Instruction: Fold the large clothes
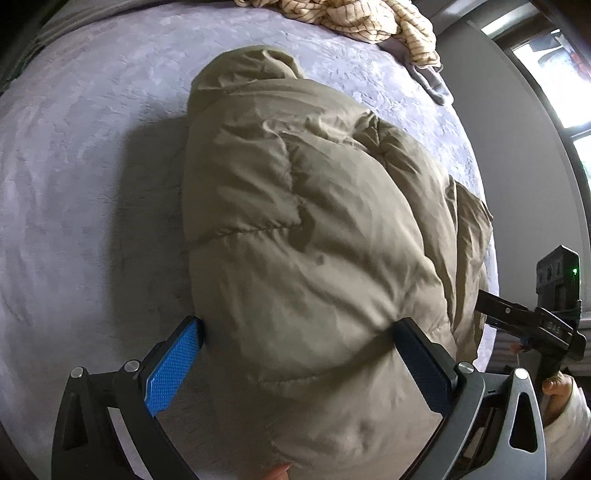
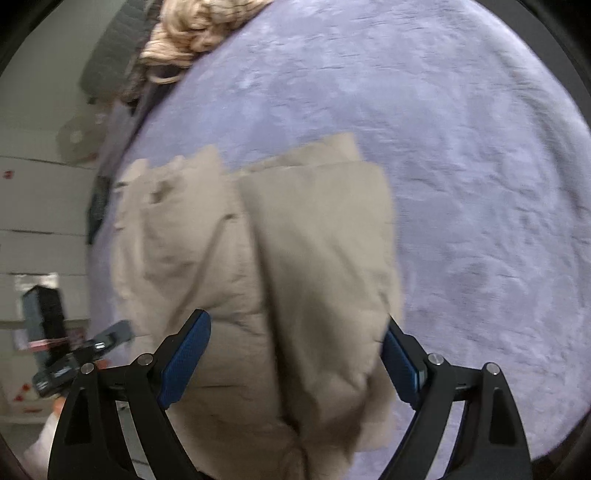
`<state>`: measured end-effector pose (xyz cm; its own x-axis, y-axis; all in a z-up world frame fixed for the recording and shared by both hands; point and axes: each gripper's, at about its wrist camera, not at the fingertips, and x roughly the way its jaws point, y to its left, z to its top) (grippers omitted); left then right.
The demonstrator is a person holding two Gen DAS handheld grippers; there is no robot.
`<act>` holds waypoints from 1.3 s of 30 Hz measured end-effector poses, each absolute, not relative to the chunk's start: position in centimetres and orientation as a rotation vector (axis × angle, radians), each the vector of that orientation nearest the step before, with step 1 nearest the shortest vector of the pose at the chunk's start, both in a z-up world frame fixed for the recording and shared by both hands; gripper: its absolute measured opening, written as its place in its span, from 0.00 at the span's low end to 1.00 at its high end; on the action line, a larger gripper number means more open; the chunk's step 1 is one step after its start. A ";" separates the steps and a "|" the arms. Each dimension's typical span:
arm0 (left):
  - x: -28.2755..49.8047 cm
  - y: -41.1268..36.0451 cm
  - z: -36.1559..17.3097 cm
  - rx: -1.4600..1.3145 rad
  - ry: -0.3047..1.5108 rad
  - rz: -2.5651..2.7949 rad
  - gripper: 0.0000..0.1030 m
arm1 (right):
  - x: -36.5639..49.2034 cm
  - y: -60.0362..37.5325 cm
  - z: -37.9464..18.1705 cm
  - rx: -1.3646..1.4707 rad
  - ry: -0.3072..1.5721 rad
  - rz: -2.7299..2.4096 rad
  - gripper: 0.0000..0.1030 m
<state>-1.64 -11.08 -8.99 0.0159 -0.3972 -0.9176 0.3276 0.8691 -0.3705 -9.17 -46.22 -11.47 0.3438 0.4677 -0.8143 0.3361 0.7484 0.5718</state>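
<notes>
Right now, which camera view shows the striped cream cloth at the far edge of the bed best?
The left wrist view: the striped cream cloth is sharp there and its dark lines show. The right wrist view gives only a blurred cream bundle.

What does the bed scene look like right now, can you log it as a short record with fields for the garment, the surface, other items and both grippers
garment: puffy khaki jacket, bundled with its hood end away from the cameras
surface: lilac plush bedspread, jacket lying on it
other items: cream striped cloth crumpled at the far edge of the bed
left hand-held gripper: jaws wide, straddling the near end of the jacket; whether the pads press cannot be told
right hand-held gripper: jaws wide, jacket between them, pads not seen squeezing
image quality: right wrist view is motion-blurred
</notes>
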 end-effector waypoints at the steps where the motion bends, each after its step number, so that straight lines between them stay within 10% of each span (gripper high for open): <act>1: -1.6 -11.2 -9.1 -0.061 1.452 -0.567 1.00 | -8.9 -46.0 -11.5 0.775 1.252 0.126 1.00; 33: 1.9 -14.2 -15.3 -0.199 1.513 -0.696 1.00 | -2.3 -47.7 -20.2 0.939 1.384 0.411 1.00; 39: 0.5 -15.4 -12.7 -0.132 1.437 -0.673 0.80 | -3.1 -47.7 -20.1 0.998 1.395 0.392 0.82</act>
